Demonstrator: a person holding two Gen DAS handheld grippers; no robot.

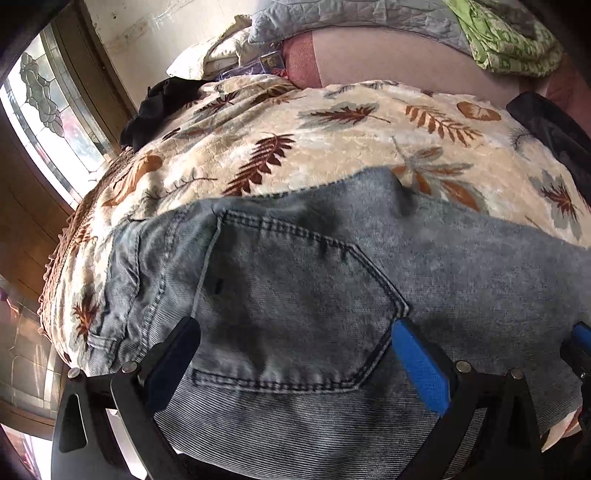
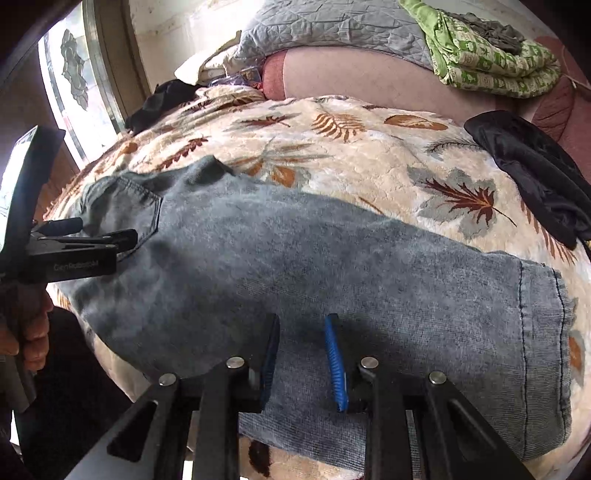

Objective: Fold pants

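Leaf-patterned blanket (image 2: 369,147) covered the bed where the jeans (image 2: 295,251) lay flat, my left tool (image 1: 295,332) spread apart over their pocket, my right tool (image 2: 303,347) narrowly parted above the leg.

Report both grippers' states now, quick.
Left gripper: open, jaws wide over the faded blue denim pants, nothing held.
Right gripper: narrow gap over the pants leg; grip cannot be told.

A home bedroom: a bed (image 2: 369,155) under a leaf-print blanket (image 1: 332,147), a grey quilt (image 2: 332,26), folded green bedding (image 2: 491,62), and a stained-glass window (image 1: 40,103) beside it.
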